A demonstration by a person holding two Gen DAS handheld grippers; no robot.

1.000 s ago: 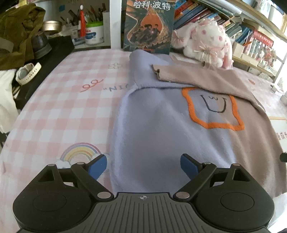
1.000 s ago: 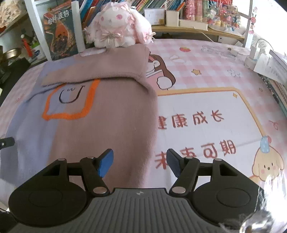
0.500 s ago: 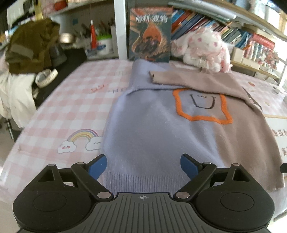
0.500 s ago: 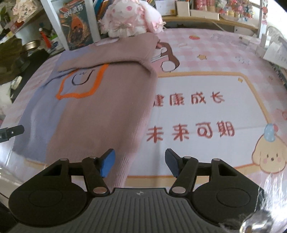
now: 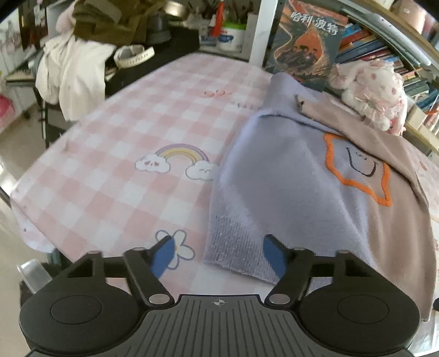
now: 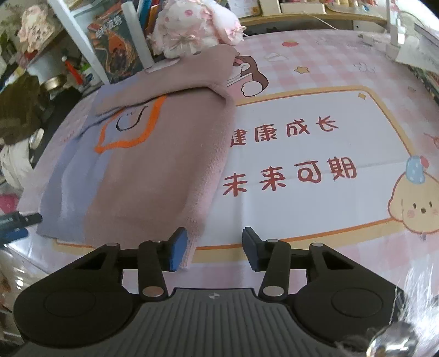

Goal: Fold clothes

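Shelves hold books (image 5: 365, 46); both grippers' jaws (spread) are closing around the sweater (image 5: 288, 186) hem.

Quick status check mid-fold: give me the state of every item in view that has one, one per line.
Sweater: flat on the tablecloth, brown sleeve folded across its chest.
Sweater hem: lilac corner between the left claw's open fingers.
Left claw: closing, not yet pinching.
Right claw: closing at the brown corner, not yet pinching.
Plush toy: sitting behind the sweater.
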